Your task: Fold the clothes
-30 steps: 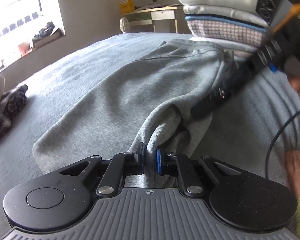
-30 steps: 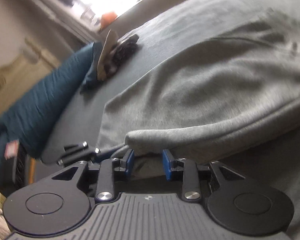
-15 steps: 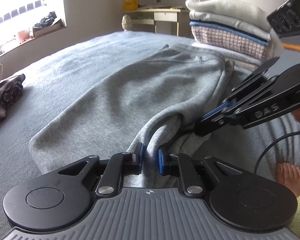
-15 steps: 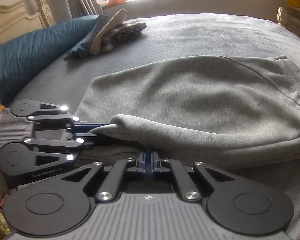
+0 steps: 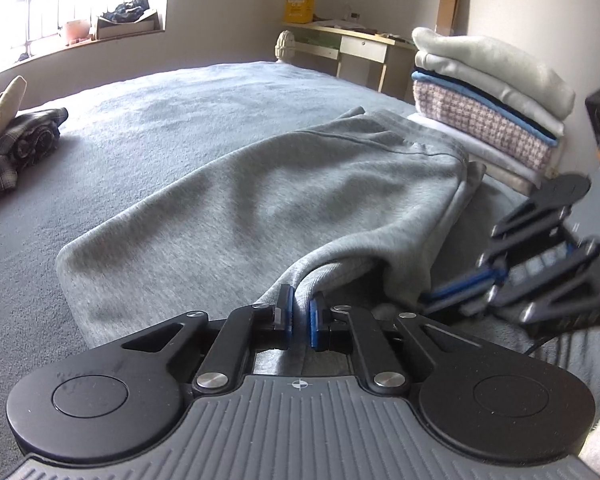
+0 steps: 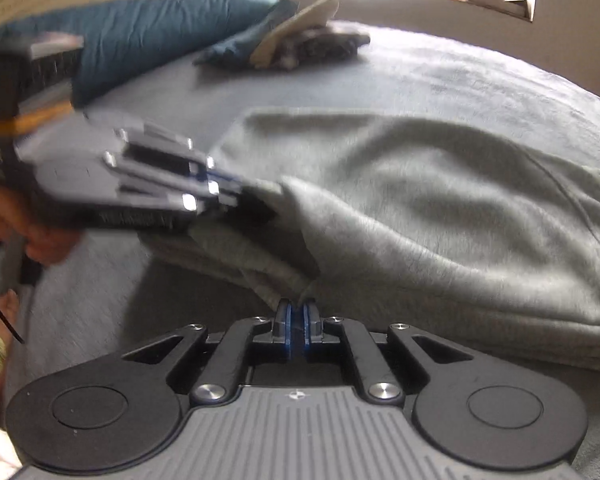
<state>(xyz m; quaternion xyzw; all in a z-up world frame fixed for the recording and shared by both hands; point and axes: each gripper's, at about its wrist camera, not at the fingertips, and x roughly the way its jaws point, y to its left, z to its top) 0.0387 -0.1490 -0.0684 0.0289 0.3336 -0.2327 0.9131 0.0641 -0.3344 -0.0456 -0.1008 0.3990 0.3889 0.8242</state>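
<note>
A grey fleece garment (image 5: 280, 200) lies spread on the bed, its waistband toward the folded stack. My left gripper (image 5: 300, 300) grips a raised fold at the near edge; its jaws are closing, with the blue pads pressing the cloth. In the right wrist view the garment (image 6: 440, 208) fills the middle. There my right gripper (image 6: 297, 308) has its pads nearly together on a thin bit of the hem, and the jaws are opening slightly. The left gripper (image 6: 232, 192) appears blurred at the left, holding the same edge. The right gripper (image 5: 432, 300) shows at the right of the left wrist view.
A stack of folded clothes (image 5: 488, 96) stands on the bed behind the garment. Loose unfolded clothes (image 6: 308, 40) lie far across the grey blanket (image 5: 180, 100), beside a teal pillow (image 6: 148, 32). A desk (image 5: 352, 44) stands by the wall. A person's hand (image 6: 40, 236) holds the left gripper.
My right gripper's jaws went from apart to nearly together on the garment's hem. Both wrist views rolled level. The right gripper shifted rightward along the edge; the left kept its grip on the fold.
</note>
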